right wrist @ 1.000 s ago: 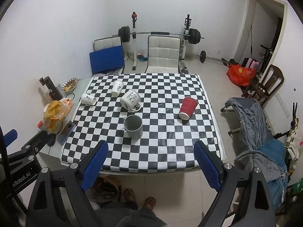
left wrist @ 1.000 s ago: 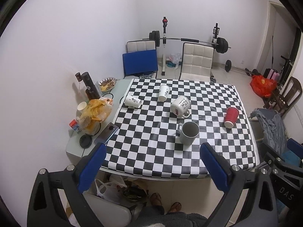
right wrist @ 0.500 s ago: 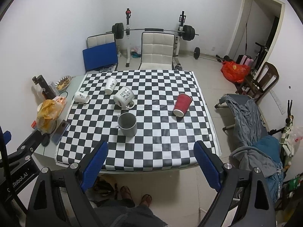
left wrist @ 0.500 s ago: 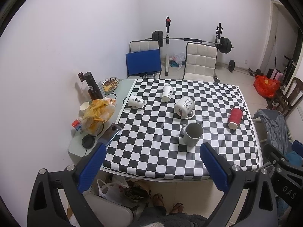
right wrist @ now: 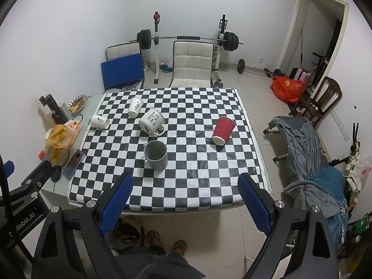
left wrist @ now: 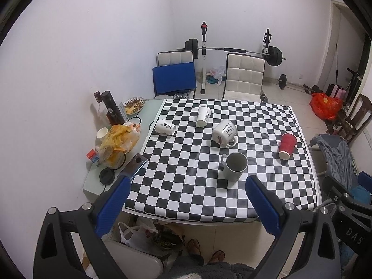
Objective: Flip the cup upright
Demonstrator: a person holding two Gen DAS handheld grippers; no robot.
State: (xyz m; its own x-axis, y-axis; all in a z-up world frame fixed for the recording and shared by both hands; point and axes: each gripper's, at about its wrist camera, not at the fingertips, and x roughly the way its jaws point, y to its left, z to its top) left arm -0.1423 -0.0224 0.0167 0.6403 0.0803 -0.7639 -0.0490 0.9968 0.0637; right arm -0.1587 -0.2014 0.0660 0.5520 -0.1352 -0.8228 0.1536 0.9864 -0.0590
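Five cups sit on the black-and-white checkered tablecloth [right wrist: 176, 186]: a grey ceramic mug [right wrist: 156, 154] upright, while a white printed mug [right wrist: 152, 121], a red paper cup [right wrist: 222, 130] and two white paper cups [left wrist: 165, 126] [left wrist: 203, 115] lie tipped. Both the left gripper [left wrist: 188, 205] and right gripper [right wrist: 185, 203] hang spread wide above the near edge, gripping nothing.

left gripper [left wrist: 187, 201]: jaws spread wide, blue pads facing each other, nothing between them; held high, looking down.
right gripper [right wrist: 186, 197]: jaws spread wide, empty, at a like height; its black frame shows at the left view's right edge.
feet [right wrist: 166, 244]: in sandals, below both grippers.
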